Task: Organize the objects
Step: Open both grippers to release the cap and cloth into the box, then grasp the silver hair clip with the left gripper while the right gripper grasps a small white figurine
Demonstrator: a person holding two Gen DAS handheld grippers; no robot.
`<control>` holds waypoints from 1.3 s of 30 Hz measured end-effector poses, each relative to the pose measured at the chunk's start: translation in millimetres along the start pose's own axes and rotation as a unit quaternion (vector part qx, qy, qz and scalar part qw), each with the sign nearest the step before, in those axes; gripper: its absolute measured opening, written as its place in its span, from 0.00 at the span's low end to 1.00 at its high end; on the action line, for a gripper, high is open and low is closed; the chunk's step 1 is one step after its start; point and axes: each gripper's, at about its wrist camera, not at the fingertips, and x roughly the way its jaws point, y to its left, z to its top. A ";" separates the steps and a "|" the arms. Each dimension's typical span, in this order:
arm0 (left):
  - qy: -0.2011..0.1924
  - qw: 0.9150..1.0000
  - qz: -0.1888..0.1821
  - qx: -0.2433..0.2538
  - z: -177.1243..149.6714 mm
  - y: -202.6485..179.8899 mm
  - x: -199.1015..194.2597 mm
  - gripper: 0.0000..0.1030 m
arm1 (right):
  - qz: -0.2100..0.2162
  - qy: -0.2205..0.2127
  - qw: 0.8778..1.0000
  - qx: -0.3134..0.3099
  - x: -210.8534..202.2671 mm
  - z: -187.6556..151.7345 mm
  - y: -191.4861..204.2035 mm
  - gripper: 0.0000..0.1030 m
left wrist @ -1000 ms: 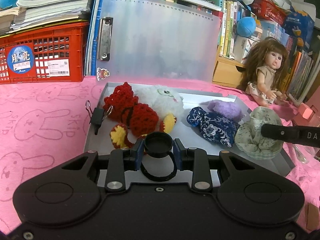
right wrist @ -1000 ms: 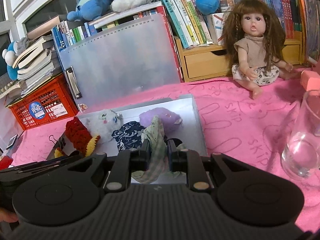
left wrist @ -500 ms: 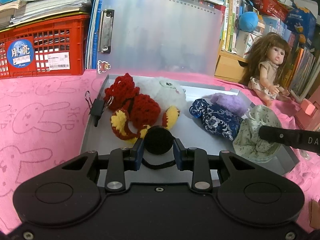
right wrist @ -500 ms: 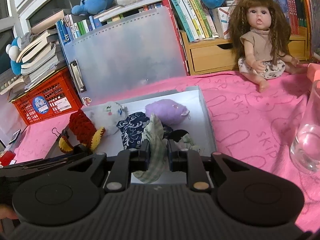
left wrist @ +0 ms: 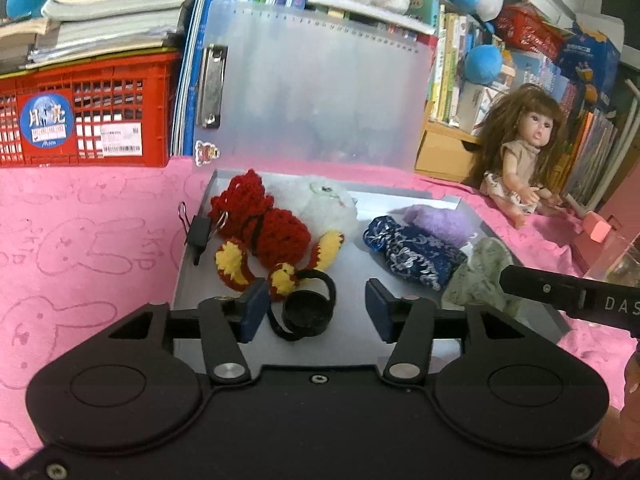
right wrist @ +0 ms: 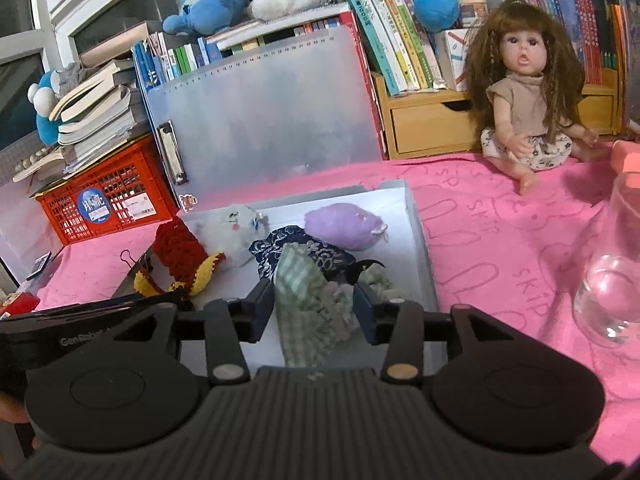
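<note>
A grey open box (left wrist: 404, 200) lies on the pink cloth with its clear lid standing behind it. In it are a red and yellow crochet toy (left wrist: 264, 236), a white plush (left wrist: 324, 208), a blue patterned pouch (left wrist: 412, 252), a purple plush (left wrist: 440, 220) and a green checked cloth bag (left wrist: 476, 276). My left gripper (left wrist: 316, 312) is open over the box's front part; a black round cap with a loop (left wrist: 306, 310) lies between its fingers. My right gripper (right wrist: 314, 304) is open around the green cloth bag (right wrist: 310, 300), which rests in the box (right wrist: 416, 232).
A black binder clip (left wrist: 196, 232) sits on the box's left rim. A red crate (left wrist: 84, 120) under books stands back left. A doll (right wrist: 528, 108) sits by a wooden drawer and bookshelf. A glass jar (right wrist: 612, 264) stands on the cloth at right.
Both grippers have opened. The left one let go of the black cap, which now lies in the box. The right one released the green cloth bag.
</note>
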 end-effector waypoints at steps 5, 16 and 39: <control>-0.007 1.000 -0.013 0.006 -1.3 -4.3 -18.7 0.56 | -0.002 -0.010 1.000 -0.005 -15.5 -1.9 -0.4 0.63; -0.002 0.998 -0.046 0.030 -23.8 -16.3 -57.7 0.59 | -0.010 -0.034 0.998 -0.049 -55.1 -19.0 8.8 0.69; 0.027 0.997 -0.058 0.050 -50.8 -33.8 -53.1 0.12 | 0.048 -0.019 0.993 -0.105 -96.6 -73.9 21.9 0.73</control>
